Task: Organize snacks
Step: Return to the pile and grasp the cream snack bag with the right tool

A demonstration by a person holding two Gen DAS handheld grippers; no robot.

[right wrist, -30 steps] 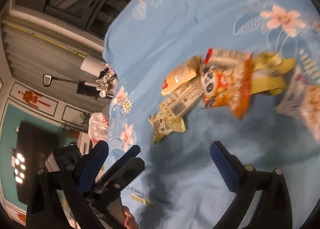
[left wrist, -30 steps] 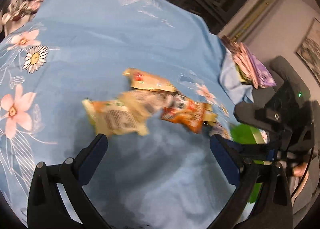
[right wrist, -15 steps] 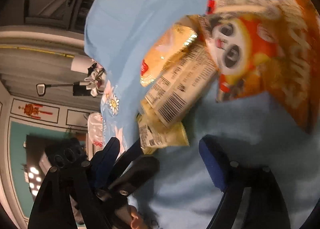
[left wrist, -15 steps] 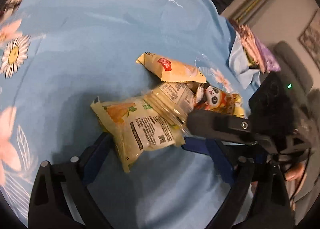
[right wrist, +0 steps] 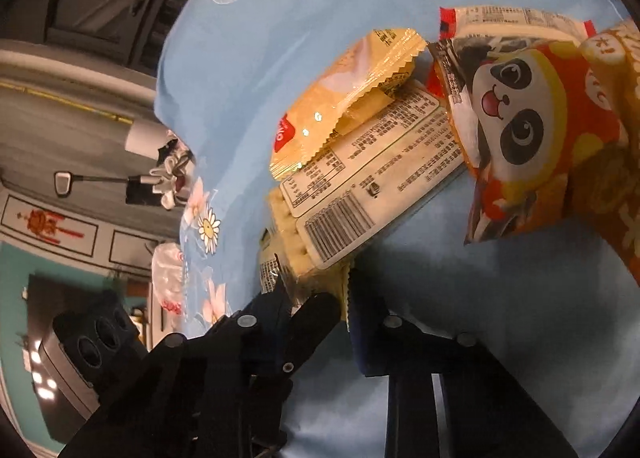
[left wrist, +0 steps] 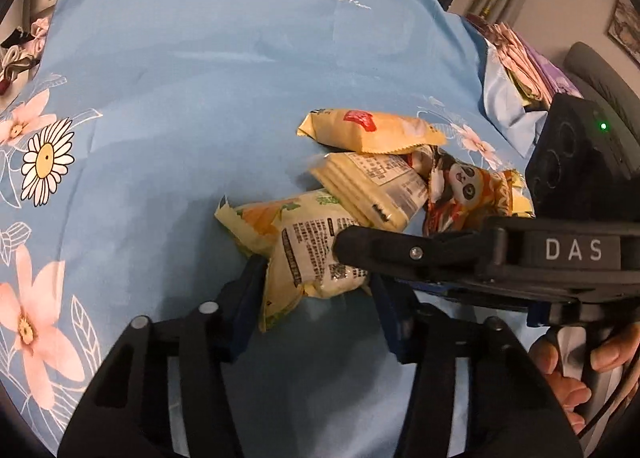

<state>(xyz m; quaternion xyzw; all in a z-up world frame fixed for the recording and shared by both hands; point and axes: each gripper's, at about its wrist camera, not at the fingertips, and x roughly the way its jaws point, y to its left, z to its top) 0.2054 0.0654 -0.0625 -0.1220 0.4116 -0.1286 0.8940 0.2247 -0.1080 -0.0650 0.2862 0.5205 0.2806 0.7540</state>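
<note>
Snack packets lie heaped on the light-blue flower-printed cloth (left wrist: 168,106). Nearest is the pale-yellow crinkly packet with black print (left wrist: 304,254), squeezed at its lower end between the left gripper's (left wrist: 316,290) blue pads. The right gripper (right wrist: 316,298) is closed to a narrow gap around the same packet's far edge, beneath the white barcode-labelled cracker pack (right wrist: 360,194). Touching beyond are an orange panda-printed bag (right wrist: 532,138) and a golden zigzag-edged wrapper (left wrist: 368,130). Bare cloth spreads widely to the left, and its edge drops off to the right.
</note>
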